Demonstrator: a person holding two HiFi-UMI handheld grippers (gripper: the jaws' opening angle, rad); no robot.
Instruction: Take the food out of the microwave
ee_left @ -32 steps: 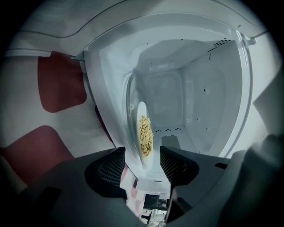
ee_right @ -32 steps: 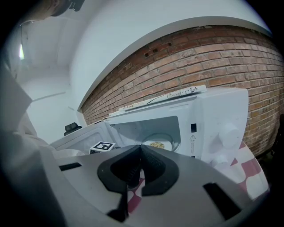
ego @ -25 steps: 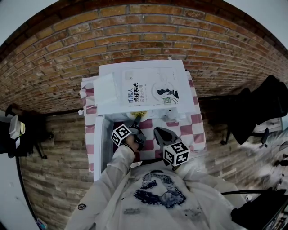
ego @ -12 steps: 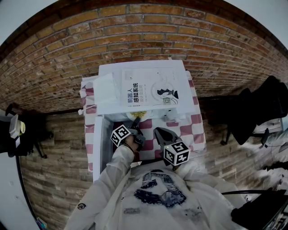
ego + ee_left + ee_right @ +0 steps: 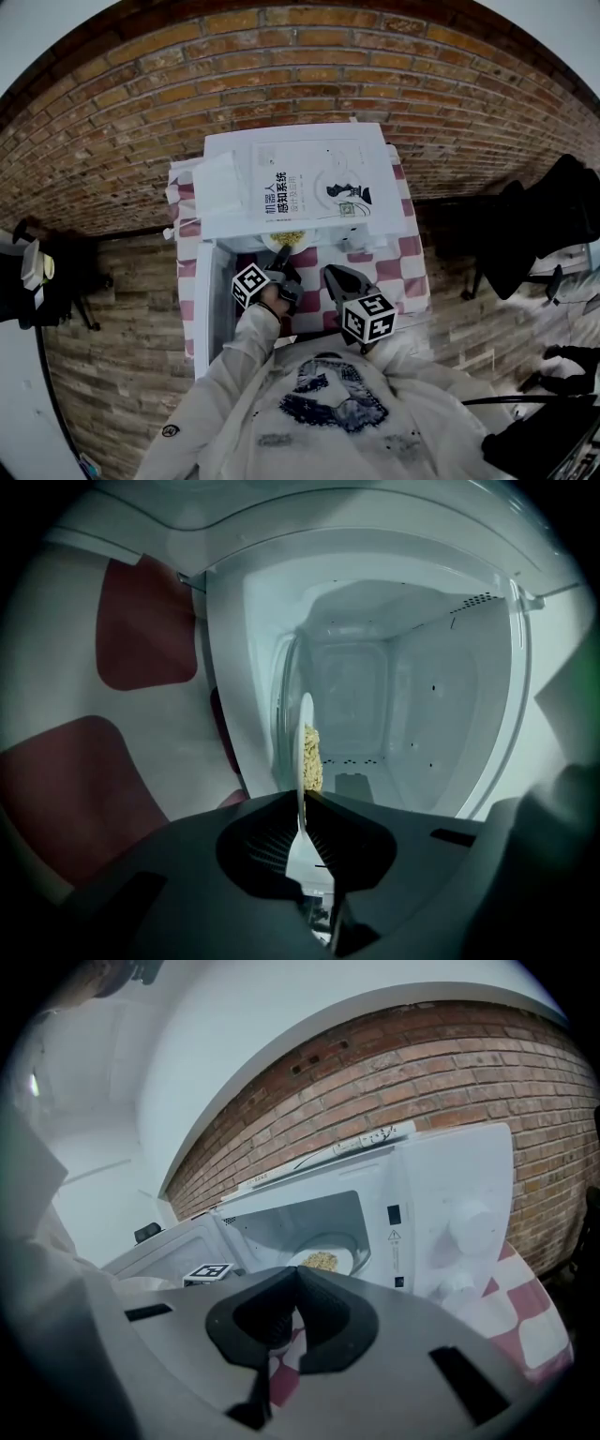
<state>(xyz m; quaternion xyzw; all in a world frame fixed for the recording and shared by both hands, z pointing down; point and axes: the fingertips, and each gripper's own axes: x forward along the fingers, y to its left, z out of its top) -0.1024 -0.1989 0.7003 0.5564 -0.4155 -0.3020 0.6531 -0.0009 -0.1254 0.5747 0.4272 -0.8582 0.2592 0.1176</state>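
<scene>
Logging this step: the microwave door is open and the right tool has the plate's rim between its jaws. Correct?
Not quite: it is the left tool whose jaws, now closing, have the plate rim between them, as the left gripper view shows. The microwave door is open.

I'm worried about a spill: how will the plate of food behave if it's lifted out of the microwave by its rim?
The plate looks thin and stiff, so it likely won't flex. The left gripper, jaws closing on the rim alone, holds it off-centre, so it may tip. The loose food could slide if it does.
</scene>
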